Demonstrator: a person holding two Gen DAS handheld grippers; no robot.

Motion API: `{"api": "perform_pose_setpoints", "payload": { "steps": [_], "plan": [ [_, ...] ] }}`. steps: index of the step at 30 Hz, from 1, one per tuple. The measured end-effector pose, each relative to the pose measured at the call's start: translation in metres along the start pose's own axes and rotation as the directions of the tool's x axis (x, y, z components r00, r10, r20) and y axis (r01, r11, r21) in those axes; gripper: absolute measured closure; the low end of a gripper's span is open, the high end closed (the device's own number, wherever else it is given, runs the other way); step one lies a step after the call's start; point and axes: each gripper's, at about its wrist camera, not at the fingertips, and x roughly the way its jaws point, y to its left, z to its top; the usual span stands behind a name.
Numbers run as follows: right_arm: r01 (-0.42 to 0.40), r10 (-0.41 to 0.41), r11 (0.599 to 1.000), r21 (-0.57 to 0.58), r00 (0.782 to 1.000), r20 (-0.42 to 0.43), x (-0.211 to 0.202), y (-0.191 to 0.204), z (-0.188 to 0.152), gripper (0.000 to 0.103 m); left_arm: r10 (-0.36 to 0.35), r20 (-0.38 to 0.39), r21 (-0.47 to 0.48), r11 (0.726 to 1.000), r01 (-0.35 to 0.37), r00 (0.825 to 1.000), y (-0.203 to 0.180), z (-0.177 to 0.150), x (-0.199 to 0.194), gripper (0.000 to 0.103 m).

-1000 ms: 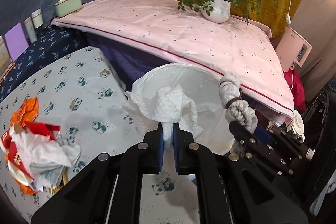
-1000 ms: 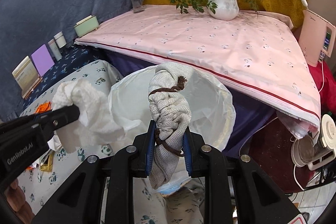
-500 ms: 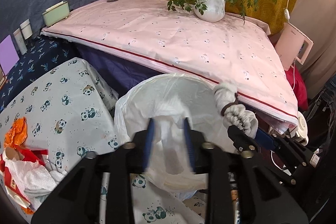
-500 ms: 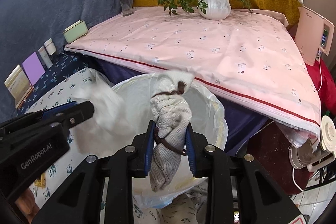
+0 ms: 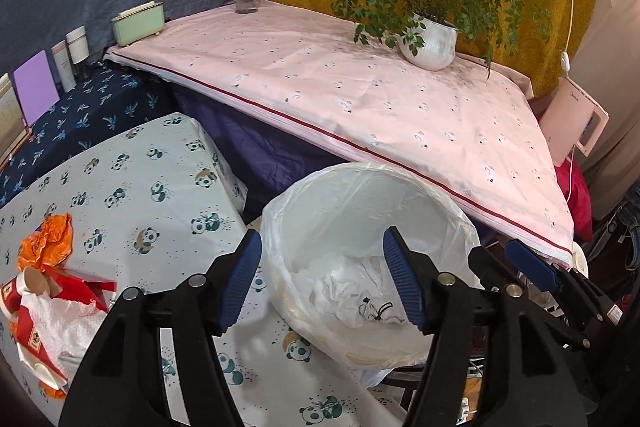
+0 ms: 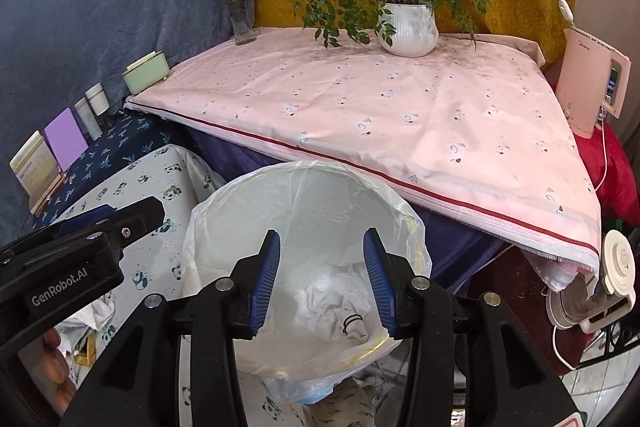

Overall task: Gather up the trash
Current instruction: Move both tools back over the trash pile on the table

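Over the lined bin (image 5: 448, 211), both the left gripper (image 5: 322, 283) and right gripper (image 6: 322, 281) have just spread their jaws empty, the crumpled tissue (image 5: 348, 287) lies inside, yet the wrapper pile (image 5: 48, 291) remaining on the panda cloth (image 5: 132, 187) risks scattering if snatched carelessly.

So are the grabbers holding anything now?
No. Both the left gripper and right gripper have just been opening, with nothing between them. The trash lies in the bin.

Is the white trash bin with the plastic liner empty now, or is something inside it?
Not empty. Crumpled white paper and a rolled cloth with a dark tie lie at the bottom of the trash bin.
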Motion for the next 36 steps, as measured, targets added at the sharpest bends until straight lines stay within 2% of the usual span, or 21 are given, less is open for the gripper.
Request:
{"api": "perform_pose_setpoints", "payload": {
  "steps": [5,18,27,36],
  "plan": [
    [-0.018,0.018,0.999,-0.026,1.0,0.018,-0.012,0.015,0.001,0.055,0.026,0.006,-0.048,0.999,-0.026,1.0,0.019,-0.004,-0.013,0.04],
    [-0.109,0.113,0.986,-0.129,0.993,0.024,-0.038,0.077,-0.01,0.054,0.162,0.022,-0.175,0.972,-0.156,0.987,0.087,-0.027,-0.059,0.036],
    [-0.169,0.173,0.965,-0.202,0.985,0.002,-0.048,0.127,-0.027,0.054,0.257,-0.001,-0.252,0.935,-0.249,0.966,0.142,-0.054,-0.09,0.034],
    [-0.234,0.231,0.932,-0.277,0.972,-0.046,-0.052,0.178,-0.047,0.054,0.329,-0.066,-0.329,0.884,-0.332,0.942,0.197,-0.084,-0.105,0.032]
  ]
}}
